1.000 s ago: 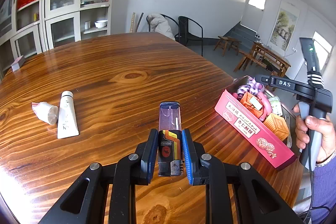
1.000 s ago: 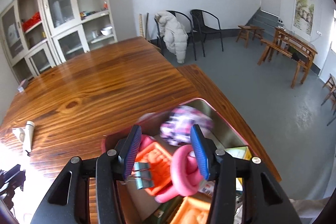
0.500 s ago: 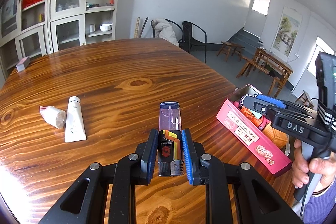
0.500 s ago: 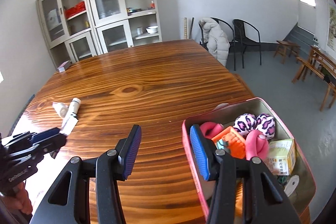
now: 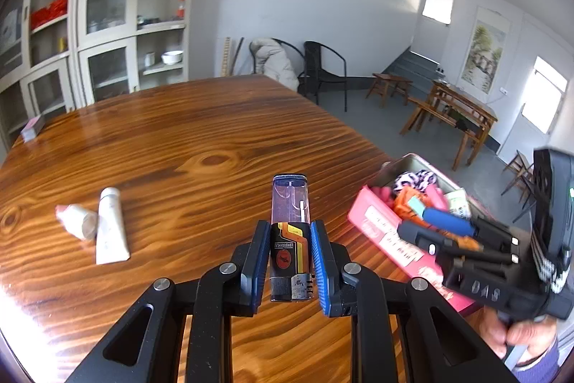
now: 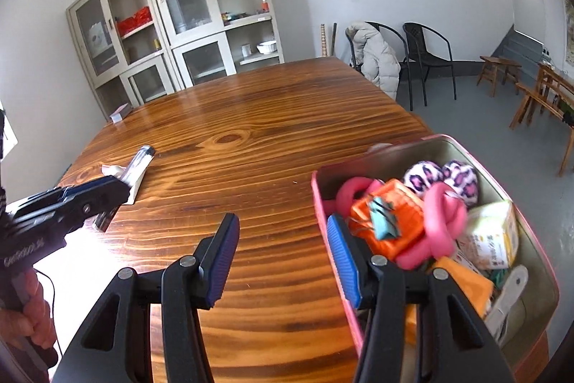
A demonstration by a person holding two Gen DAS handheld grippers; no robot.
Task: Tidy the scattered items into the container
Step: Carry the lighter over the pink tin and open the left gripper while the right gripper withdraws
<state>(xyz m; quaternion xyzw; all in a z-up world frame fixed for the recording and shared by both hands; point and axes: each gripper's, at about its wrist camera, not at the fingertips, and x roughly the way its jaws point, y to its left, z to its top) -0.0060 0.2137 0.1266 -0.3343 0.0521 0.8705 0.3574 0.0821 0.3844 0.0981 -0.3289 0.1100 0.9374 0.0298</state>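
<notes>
The left gripper has its jaws clamped on a lighter, held above the wooden bench, left of the pink tin. The tin sits at the bench's right edge, with bare wood between. The right gripper, over the tin a second ago, has swung left, jaws apart, straddling its rim. Only the left view shows the white tube clearly.

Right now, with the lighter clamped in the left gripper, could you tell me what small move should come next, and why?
Probably carry the left gripper rightward toward the pink tin. It is shut on the lighter, held above the table, while the tin sits to its right; the right gripper is open and empty.
</notes>
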